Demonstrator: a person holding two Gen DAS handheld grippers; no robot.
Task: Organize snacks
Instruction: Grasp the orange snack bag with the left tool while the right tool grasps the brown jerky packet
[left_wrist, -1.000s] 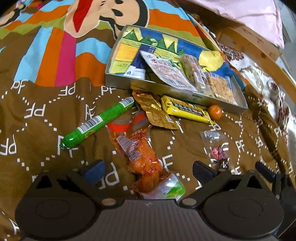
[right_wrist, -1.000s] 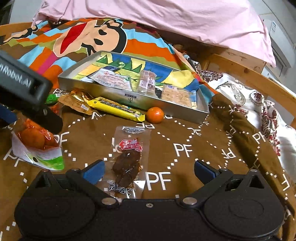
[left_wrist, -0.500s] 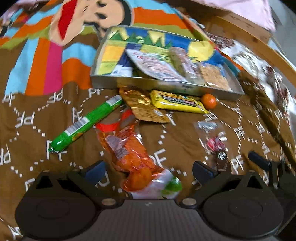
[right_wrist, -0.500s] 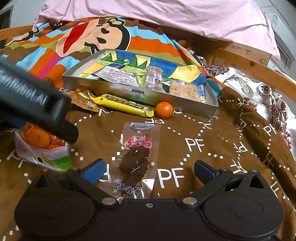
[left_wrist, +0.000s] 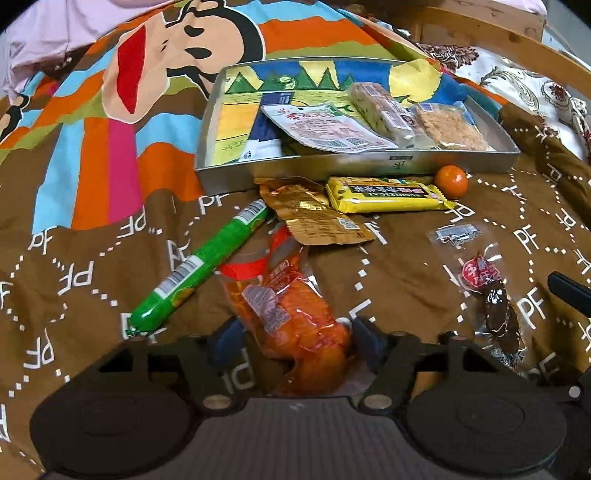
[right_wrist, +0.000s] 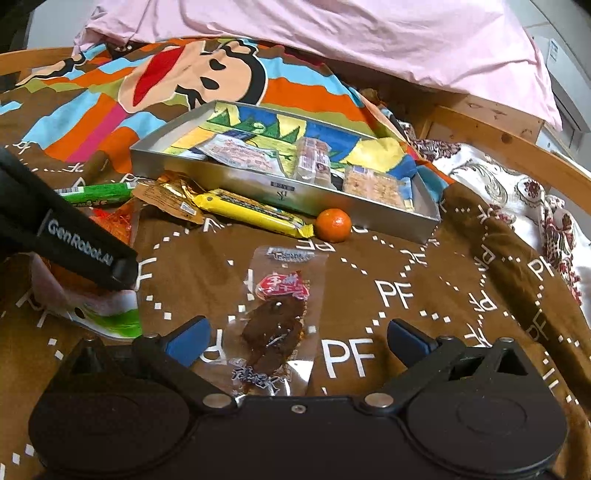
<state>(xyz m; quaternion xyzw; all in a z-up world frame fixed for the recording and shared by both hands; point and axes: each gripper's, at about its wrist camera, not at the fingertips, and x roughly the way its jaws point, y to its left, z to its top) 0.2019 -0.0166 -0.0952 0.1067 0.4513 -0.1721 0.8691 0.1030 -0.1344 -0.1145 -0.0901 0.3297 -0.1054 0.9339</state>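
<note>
My left gripper (left_wrist: 295, 339) is closing its jaws on an orange snack bag (left_wrist: 295, 317) lying on the brown blanket, and both pads meet the bag's sides. In the right wrist view its black finger (right_wrist: 122, 273) rests against that bag (right_wrist: 92, 314). My right gripper (right_wrist: 299, 339) is closing slightly, with a clear packet of dark meat (right_wrist: 275, 325) between its fingers; the pads stand apart from it. A metal tray (left_wrist: 362, 166) behind holds several snack packets.
In front of the tray (right_wrist: 258, 192) lie a green sausage (left_wrist: 199, 266), a gold packet (left_wrist: 314, 218), a yellow bar (left_wrist: 388, 194) and a small orange fruit (left_wrist: 450, 181). A wooden bed rail (right_wrist: 498, 136) and a pink pillow (right_wrist: 332, 33) stand beyond.
The left gripper's fingers have come together from wide apart onto the orange bag, and the gripper has rolled and shifted slightly. The right gripper has barely moved; its fingers have narrowed a little.
</note>
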